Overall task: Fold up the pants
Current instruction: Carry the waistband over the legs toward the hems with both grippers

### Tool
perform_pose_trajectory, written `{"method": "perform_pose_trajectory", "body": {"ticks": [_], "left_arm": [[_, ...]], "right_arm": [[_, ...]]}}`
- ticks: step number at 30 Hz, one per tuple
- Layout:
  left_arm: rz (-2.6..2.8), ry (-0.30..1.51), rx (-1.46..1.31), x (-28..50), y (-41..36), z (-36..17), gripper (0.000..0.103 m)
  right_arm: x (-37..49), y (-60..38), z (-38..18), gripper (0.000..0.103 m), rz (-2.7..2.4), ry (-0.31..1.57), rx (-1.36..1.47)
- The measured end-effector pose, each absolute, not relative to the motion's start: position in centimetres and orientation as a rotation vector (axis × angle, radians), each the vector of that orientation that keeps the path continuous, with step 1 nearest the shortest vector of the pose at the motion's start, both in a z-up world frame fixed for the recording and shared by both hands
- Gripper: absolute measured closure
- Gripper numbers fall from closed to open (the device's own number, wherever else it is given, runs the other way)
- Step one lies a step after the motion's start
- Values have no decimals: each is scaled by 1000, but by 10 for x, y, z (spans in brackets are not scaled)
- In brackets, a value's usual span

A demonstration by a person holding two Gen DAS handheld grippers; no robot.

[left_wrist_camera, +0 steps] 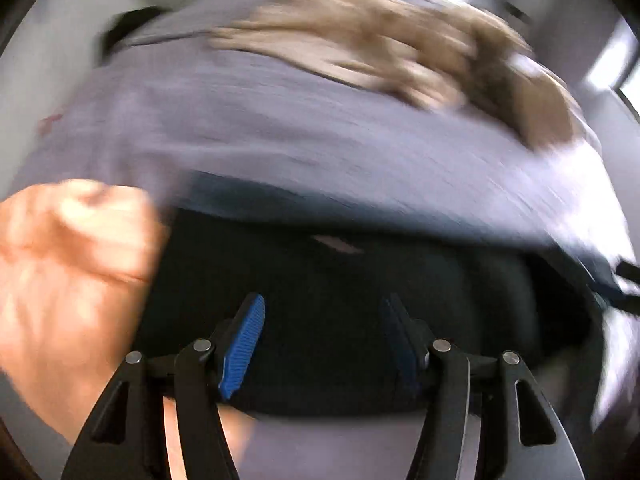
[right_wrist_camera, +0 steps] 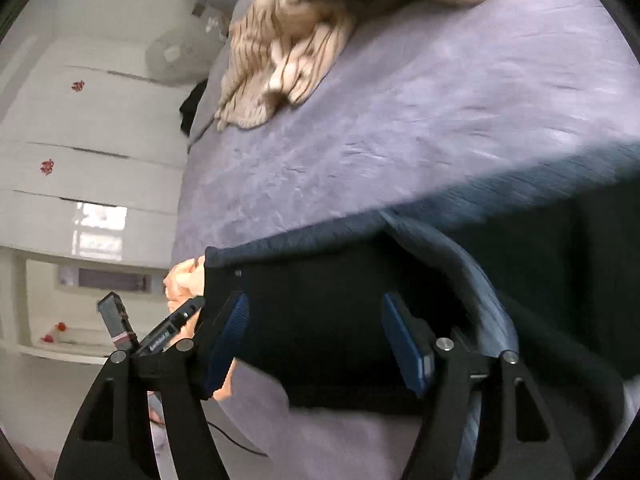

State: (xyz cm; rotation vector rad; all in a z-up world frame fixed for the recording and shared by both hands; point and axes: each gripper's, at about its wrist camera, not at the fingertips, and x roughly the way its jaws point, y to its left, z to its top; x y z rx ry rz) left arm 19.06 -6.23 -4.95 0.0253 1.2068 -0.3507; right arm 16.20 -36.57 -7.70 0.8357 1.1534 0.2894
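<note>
The dark navy pants (left_wrist_camera: 340,272) lie bunched on a lavender bed sheet (left_wrist_camera: 280,128), blurred in the left wrist view. My left gripper (left_wrist_camera: 323,302) stands open just over them, its blue pads (left_wrist_camera: 244,344) apart with dark cloth showing in the gap. A bare hand (left_wrist_camera: 68,272) fills the left side of that view. In the right wrist view the pants (right_wrist_camera: 320,264) spread from centre to right. My right gripper (right_wrist_camera: 315,298) is open above them, pads wide apart and not pressing the cloth. The hand (right_wrist_camera: 184,280) and a black device (right_wrist_camera: 176,320) show at the pants' left edge.
A beige striped garment (right_wrist_camera: 280,60) lies crumpled farther up the sheet (right_wrist_camera: 400,120), also blurred in the left wrist view (left_wrist_camera: 380,40). White cupboard doors (right_wrist_camera: 80,140) with red marks and a fan (right_wrist_camera: 172,56) stand beyond the bed's left edge. A thin cable (right_wrist_camera: 236,440) trails below.
</note>
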Motion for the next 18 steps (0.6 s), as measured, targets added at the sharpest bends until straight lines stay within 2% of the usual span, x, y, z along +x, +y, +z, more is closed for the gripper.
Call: {"method": "perform_pose_trajectory", "body": {"ticks": [3,4,11,14,18], "left_arm": [[-586,1293,12,151,-122,-58,41],[-661,1321,8,138,-141,-61,41],[-1017,1435,99,69,-261,-86,41],[-1061,1461,179,49,-290,-100,41],[-1099,1502,227,40,-304,-114,41]], "right_arm": [[85,-396,-69,29,159,1132,892],[59,-405,-72,26,106,1130,925],[-123,-438,-102,26,-264,1098,1107],[-154,-442,-113,26,-330,1067,1102],[-145,-444,-129,26,-218,1078,1040]]}}
